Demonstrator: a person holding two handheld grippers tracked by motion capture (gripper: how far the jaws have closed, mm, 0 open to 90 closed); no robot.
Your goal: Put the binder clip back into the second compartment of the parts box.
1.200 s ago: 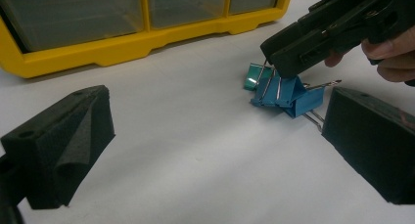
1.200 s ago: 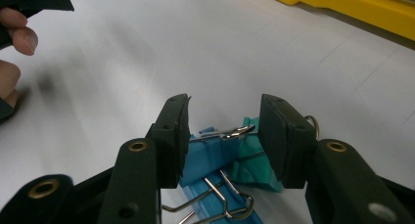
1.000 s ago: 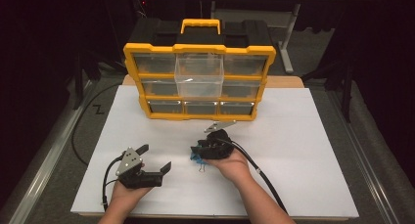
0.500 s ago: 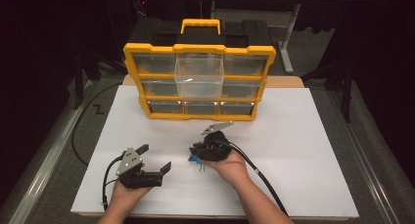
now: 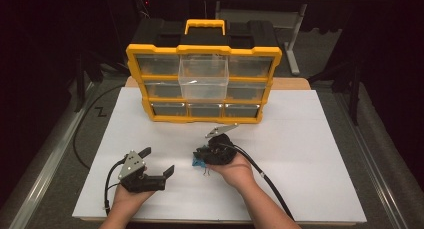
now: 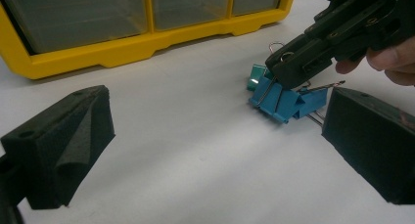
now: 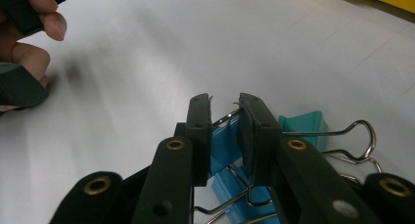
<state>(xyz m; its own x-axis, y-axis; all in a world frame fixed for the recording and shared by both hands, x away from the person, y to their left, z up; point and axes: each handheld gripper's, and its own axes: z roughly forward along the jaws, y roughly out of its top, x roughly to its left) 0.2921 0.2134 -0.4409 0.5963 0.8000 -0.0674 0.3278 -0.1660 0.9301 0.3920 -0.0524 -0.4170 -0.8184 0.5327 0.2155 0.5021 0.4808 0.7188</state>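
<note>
Closing on blue clips (image 6: 281,100), the right tool (image 7: 225,136) has its jaws narrowed around one; left tool (image 5: 159,163) gapes; no readable writing.

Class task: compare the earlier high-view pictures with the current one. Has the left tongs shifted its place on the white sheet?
No. The left tongs sits at the same spot relative to the yellow organizer, jaws open.

Both hands low at near edge, grippers pointing inward.

Left gripper (image 5: 160,161) lies level in the left hand (image 5: 131,195), jaws wide apart w/ nothing between. Right gripper (image 5: 200,156) in the right hand (image 5: 235,170) tips down-left, jaws just been closing, now narrow, pads clamping a blue binder clip (image 7: 222,141). Forearms enter from the bottom.
</note>
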